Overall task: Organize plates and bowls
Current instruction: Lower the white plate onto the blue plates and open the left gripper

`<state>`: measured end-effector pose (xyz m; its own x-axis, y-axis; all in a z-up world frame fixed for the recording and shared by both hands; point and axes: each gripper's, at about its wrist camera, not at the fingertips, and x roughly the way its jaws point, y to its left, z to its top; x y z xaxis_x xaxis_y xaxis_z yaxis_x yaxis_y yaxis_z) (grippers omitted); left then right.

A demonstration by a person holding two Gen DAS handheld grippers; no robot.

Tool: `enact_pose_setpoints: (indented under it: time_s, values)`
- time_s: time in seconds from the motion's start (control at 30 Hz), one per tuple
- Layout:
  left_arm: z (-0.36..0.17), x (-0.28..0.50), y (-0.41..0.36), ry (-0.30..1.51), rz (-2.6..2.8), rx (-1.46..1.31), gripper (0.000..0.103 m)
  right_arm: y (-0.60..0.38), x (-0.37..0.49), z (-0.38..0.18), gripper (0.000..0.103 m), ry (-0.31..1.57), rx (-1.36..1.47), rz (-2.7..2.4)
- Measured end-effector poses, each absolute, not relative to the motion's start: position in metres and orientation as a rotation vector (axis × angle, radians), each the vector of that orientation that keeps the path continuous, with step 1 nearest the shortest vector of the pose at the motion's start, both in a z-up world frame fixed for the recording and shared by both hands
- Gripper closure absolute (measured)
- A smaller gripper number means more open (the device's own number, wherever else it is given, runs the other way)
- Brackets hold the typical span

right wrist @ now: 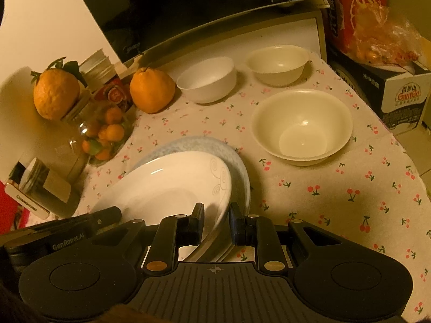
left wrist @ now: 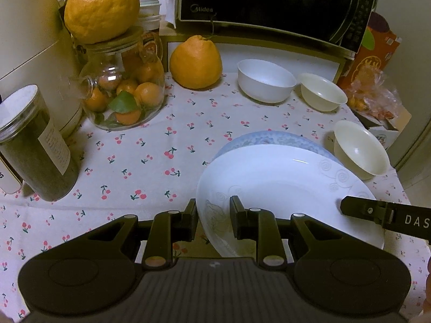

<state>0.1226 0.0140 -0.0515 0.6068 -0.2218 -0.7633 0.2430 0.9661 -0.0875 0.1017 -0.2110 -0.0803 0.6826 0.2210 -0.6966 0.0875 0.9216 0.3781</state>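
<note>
On the cherry cloth [left wrist: 150, 145] I've got both grippers' jaws straddling the white plate [left wrist: 274, 177] over the blue plate [left wrist: 272, 136], grip uncertain; three bowls unstacked.

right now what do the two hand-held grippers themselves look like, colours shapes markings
Both are matte black plastic. The left hand-held gripper and the right hand-held gripper each have two blocky fingers on hinged link arms with round silver and copper-coloured pivot caps, a ribbed grey centre panel, and two rounded lobes with circular recesses. White lettering shows on the sides: "DAS" on the right, "GenRobot.AI" on the left. No cables or sleeves visible.
</note>
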Motion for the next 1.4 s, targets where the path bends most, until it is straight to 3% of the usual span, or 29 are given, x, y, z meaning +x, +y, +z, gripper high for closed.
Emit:
enact_pose_setpoints:
  time_s: [1.4]
  values:
    - [-0.063,0.116,-0.017,0.806,-0.225,0.272,0.081,-0.183,0.099,-0.073,0.083,0.779,0.074,0.029]
